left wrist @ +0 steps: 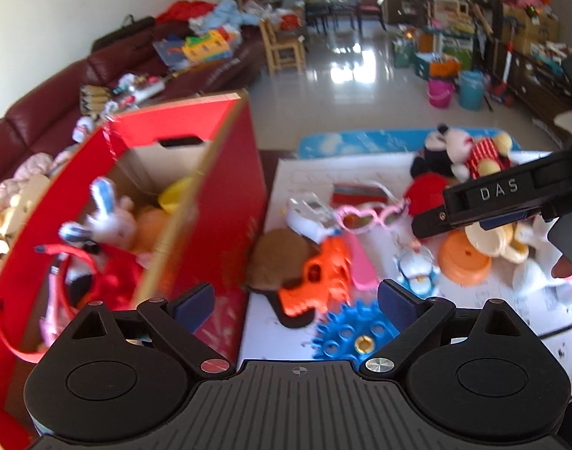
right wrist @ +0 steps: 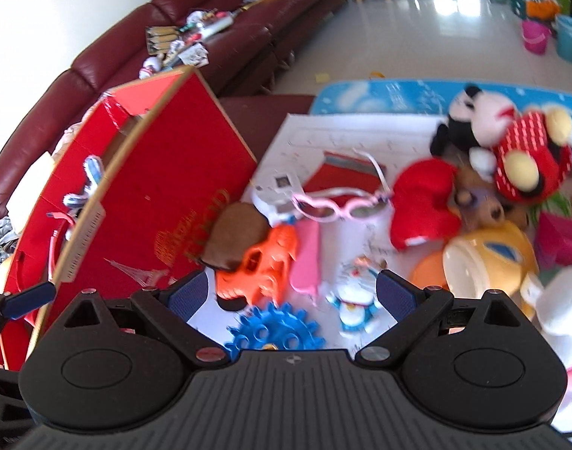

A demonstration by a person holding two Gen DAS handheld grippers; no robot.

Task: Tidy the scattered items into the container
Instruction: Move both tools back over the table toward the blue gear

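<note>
A red cardboard box [left wrist: 226, 202] stands at the left and holds a plush rabbit [left wrist: 106, 221] and other toys; it also shows in the right wrist view [right wrist: 166, 187]. Scattered on the white sheet are an orange toy gun [left wrist: 319, 277], a blue gear [left wrist: 349, 333], pink heart glasses [left wrist: 368, 217], a Doraemon figure [left wrist: 417, 273] and a Mickey plush [left wrist: 462, 150]. My left gripper [left wrist: 295, 300] is open and empty above the box's near corner. My right gripper [right wrist: 291, 292] is open and empty above the gear [right wrist: 278, 330] and gun [right wrist: 263, 266].
A dark red sofa [right wrist: 218, 48] with clutter runs behind the box. A blue mat [right wrist: 391, 93] lies beyond the white sheet. An orange lid [left wrist: 462, 262], a yellow cup [right wrist: 492, 270] and a red cushion [right wrist: 424, 202] lie at the right. Buckets [left wrist: 458, 90] stand on the floor far off.
</note>
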